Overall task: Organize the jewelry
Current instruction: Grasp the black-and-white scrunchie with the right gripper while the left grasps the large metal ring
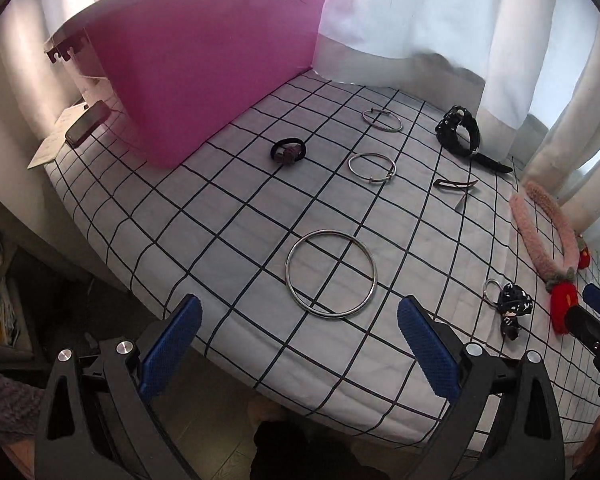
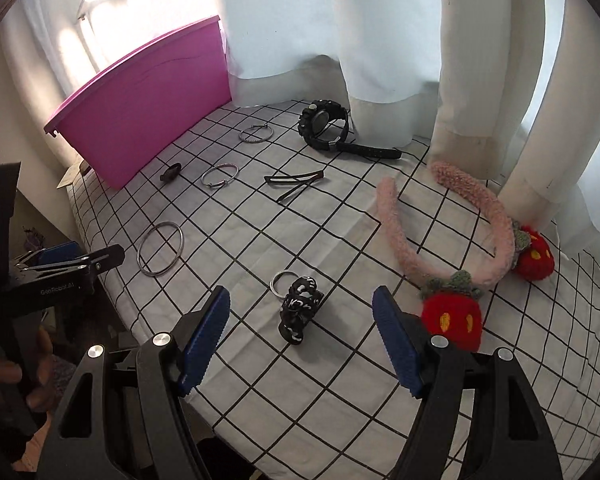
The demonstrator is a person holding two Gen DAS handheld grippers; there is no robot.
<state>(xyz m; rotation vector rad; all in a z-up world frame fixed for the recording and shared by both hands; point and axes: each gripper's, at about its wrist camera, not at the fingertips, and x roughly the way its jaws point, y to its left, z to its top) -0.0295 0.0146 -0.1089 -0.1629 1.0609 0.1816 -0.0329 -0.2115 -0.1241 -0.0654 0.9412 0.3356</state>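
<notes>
Both tools unloaded at the near edge of the white cloth with black grid lines [image 1: 228,208]: left gripper [image 1: 300,344] jaws spread wide, nothing between the blue pads, poised just short of the large plain silver metal bangle [image 1: 331,273]; right gripper [image 2: 302,334] likewise spread and holding nothing, lined up on the black-and-white patterned fabric scrunchie [image 2: 300,312], which lies touching a small silver ring [image 2: 283,283]. Further back on the cloth, all apart from one another: two thinner silver clasp bangles [image 1: 372,167] [image 1: 382,120], black hair tie with a dull knot [image 1: 288,150], black rubber-strapped wristwatch [image 2: 326,126], dark flat hair clips [image 2: 296,184], fluffy pink headband with red knitted strawberries [image 2: 452,224]. Magenta plastic bin [image 1: 204,68] at the far left, presumably the destination; interior not visible from either view, so contents unknown. Risks noted. Thin round wire of the big bangle flat on soft cloth: pads likely to pinch fabric with it or to slide off the rim, flicking it over the near edge onto the floor. Scrunchie grab liable to drag the touching ring along, then shed it partway. Cloth loose and wrinkled; any snag pulls the whole layout. Grippers near each other; a crossing reach toward the bin risks a knock.
</notes>
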